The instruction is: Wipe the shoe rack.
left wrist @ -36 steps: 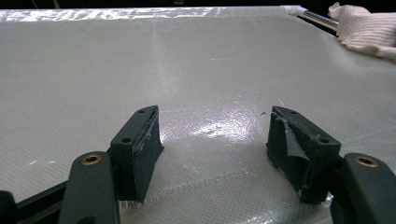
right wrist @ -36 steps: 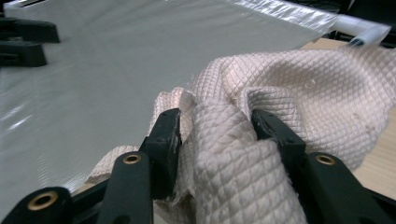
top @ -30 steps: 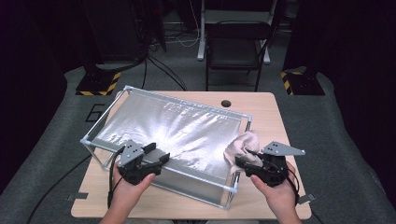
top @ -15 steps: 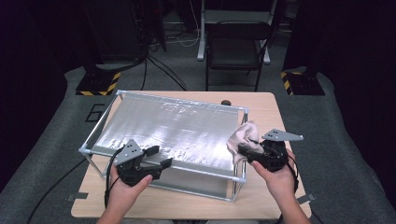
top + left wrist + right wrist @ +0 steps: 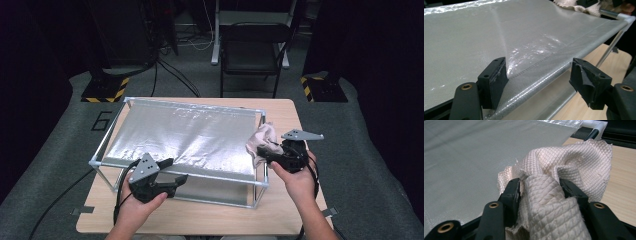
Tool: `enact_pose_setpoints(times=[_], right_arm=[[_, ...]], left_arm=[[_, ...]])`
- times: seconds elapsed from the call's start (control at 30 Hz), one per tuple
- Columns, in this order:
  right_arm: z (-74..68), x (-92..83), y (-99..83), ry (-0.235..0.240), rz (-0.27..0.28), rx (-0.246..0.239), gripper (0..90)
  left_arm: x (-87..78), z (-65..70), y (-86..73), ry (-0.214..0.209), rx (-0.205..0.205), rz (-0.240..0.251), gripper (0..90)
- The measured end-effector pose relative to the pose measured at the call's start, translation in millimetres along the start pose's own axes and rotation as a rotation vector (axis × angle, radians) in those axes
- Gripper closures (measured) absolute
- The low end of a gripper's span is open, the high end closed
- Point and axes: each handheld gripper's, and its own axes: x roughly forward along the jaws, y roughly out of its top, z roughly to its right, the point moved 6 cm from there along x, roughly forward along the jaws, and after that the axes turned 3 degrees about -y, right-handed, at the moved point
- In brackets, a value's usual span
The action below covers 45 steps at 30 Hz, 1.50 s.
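Two grippers: left gripper (image 5: 172, 176), right gripper (image 5: 266, 156). One pink quilted cloth (image 5: 263, 141). One metal frame (image 5: 187, 173) with one silver sheet (image 5: 185, 137). One wooden table (image 5: 200, 220). One folding chair (image 5: 252, 47) beyond the table's far edge.

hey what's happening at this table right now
A person is working with a handheld gripper in each hand at a metal frame covered by a silvery mesh sheet on a wooden table. The right gripper is shut on a bunched pinkish waffle-weave cloth at the sheet's right edge, apparently wiping it. The left gripper sits at the sheet's near edge; its jaws have just been opening and stand apart, one jaw against the sheet without clamping it.
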Motion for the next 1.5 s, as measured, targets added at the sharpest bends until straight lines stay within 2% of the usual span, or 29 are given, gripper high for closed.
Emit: enact_pose_setpoints(times=[0.03, 0.2, 0.27, 0.67, 0.93, 0.97, 1.2, 1.3, 1.37, 1.5], right_arm=[[-1.2, -1.0, -0.6, 0.006, -0.001, 0.009, 52.2], [-8.0, -6.4, -5.8, -0.005, -0.002, -0.014, 51.6], [-10.7, -9.4, -8.7, -0.003, 0.002, -0.008, 51.5], [-29.7, -34.1, -29.7, 0.058, 0.02, 0.005, 51.0], [-20.2, -30.1, -25.4, 0.052, 0.018, 0.002, 52.2], [-18.9, -29.5, -24.9, 0.055, 0.016, 0.003, 52.2], [-6.6, -17.7, -15.9, 0.024, 0.014, 0.011, 53.3], [-3.3, -15.4, -11.7, 0.009, 0.004, 0.008, 55.4], [-2.3, -15.6, -10.3, 0.0, 0.005, 0.005, 57.9], [-1.5, -21.1, -9.5, 0.015, 0.018, 0.003, 64.5]], left_arm=[[0.3, 0.7, -0.7, 0.001, 0.001, 0.002, 29.6], [0.7, 0.2, -2.9, 0.008, -0.002, 0.032, 29.5], [1.0, 0.3, -3.3, 0.006, -0.007, 0.038, 29.6], [1.1, 1.2, -4.1, 0.005, -0.013, 0.043, 29.6], [7.6, 4.9, -2.2, 0.029, 0.008, 0.032, 29.5], [9.1, 4.9, -1.5, 0.038, 0.011, 0.042, 29.5], [13.4, 7.5, -0.3, 0.053, 0.013, 0.042, 29.7], [16.1, 7.1, 0.7, 0.06, 0.026, 0.038, 30.0], [17.7, 8.3, 0.9, 0.06, 0.013, 0.041, 30.0], [18.2, 7.6, 1.2, 0.055, 0.011, 0.041, 29.9]])
